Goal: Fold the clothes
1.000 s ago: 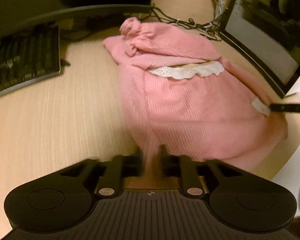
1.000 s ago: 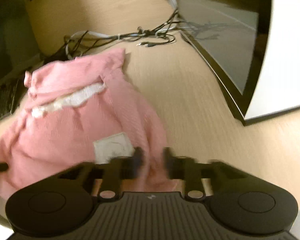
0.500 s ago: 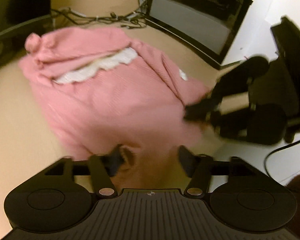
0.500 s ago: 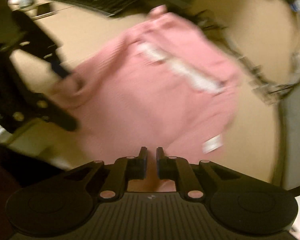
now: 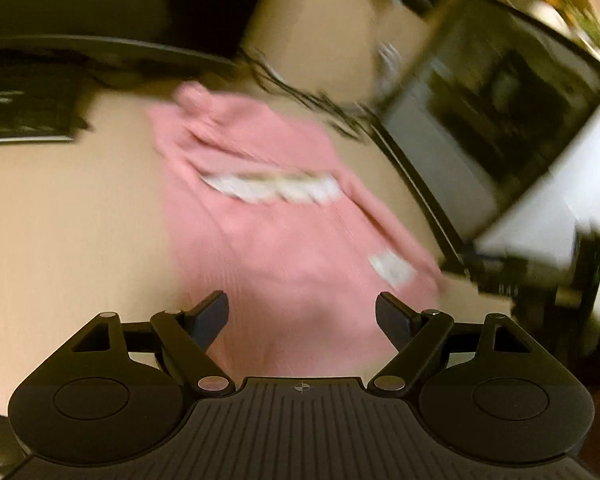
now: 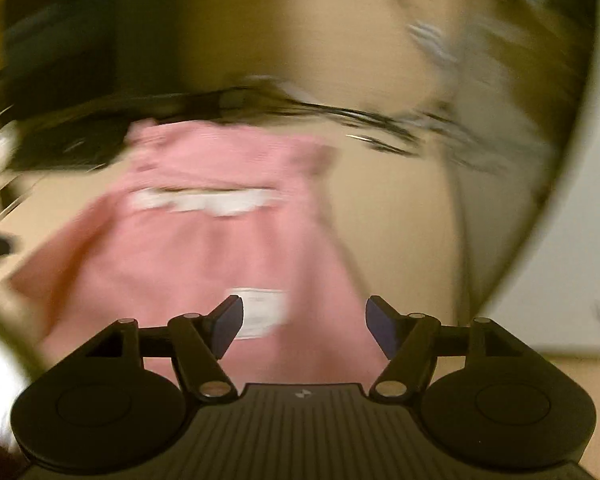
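A pink ribbed garment (image 5: 284,240) with a white lace trim (image 5: 272,188) and a white label (image 5: 392,268) lies folded on the wooden desk. My left gripper (image 5: 302,316) is open and empty over its near edge. In the right wrist view the same garment (image 6: 204,248) lies with its lace band (image 6: 204,200) across the middle and its label (image 6: 260,312) near the front. My right gripper (image 6: 304,320) is open and empty above the garment's near edge. Both views are motion-blurred.
A keyboard (image 5: 20,112) lies at the far left. A monitor (image 5: 492,128) stands at the right, with a tangle of cables (image 5: 312,100) behind the garment. The cables (image 6: 360,120) also cross the right wrist view. Bare desk (image 5: 68,220) lies left of the garment.
Both grippers were shut on the garment's near edge a second ago; the left opened first, and now both are open and the garment lies released on the desk.
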The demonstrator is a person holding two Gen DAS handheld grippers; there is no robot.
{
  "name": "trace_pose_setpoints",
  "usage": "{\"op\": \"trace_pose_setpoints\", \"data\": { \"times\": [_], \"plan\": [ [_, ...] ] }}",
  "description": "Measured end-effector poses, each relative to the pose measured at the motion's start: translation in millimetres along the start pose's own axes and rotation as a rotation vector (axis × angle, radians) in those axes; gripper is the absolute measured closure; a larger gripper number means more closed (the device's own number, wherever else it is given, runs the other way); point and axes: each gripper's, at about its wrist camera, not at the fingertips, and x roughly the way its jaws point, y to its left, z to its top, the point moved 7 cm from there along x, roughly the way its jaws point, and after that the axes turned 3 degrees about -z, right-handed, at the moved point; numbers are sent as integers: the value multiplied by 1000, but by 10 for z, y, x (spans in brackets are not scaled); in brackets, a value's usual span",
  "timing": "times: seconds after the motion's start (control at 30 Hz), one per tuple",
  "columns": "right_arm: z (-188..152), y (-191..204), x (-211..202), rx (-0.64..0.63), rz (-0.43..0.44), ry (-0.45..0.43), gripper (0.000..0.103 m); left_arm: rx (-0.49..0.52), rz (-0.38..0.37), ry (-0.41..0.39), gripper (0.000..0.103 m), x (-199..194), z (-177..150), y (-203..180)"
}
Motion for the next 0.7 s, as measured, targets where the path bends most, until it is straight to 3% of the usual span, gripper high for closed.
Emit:
{"op": "trace_pose_setpoints", "data": {
  "times": [0.1, 0.23, 0.27, 0.3, 0.33, 0.4, 0.47, 0.57, 0.63, 0.7],
  "plan": [
    [-192, -265, 137, 245, -39, 25, 34, -78, 38, 5, 17, 113, -4, 119],
    [-313, -335, 237, 339, -60, -3, 39, -123, 94, 30, 17, 297, -92, 202],
    [-307, -293, 263, 330, -46, -6, 56, -120, 116, 32, 17, 320, -102, 219],
    [-279, -224, 295, 306, -24, 4, 83, -118, 130, 30, 18, 322, -104, 231],
    [-238, -134, 339, 279, 8, 14, 96, -118, 136, 23, 18, 307, -91, 234],
    [-89, 81, 295, 164, 42, -22, 98, -104, 145, -7, 17, 238, -27, 239],
    [50, 351, 148, -62, 37, -80, 98, -58, 187, -33, 16, 177, 46, 266],
    [-5, 780, 51, -414, 54, -73, 98, 19, 273, -55, 11, 107, 136, 327],
    [-197, 989, 126, -615, 60, -29, 98, 15, 303, -20, 11, 136, 83, 409],
    [-357, 1073, 182, -727, 53, -2, 98, -8, 302, 15, 11, 192, -20, 461]
  ]
}}
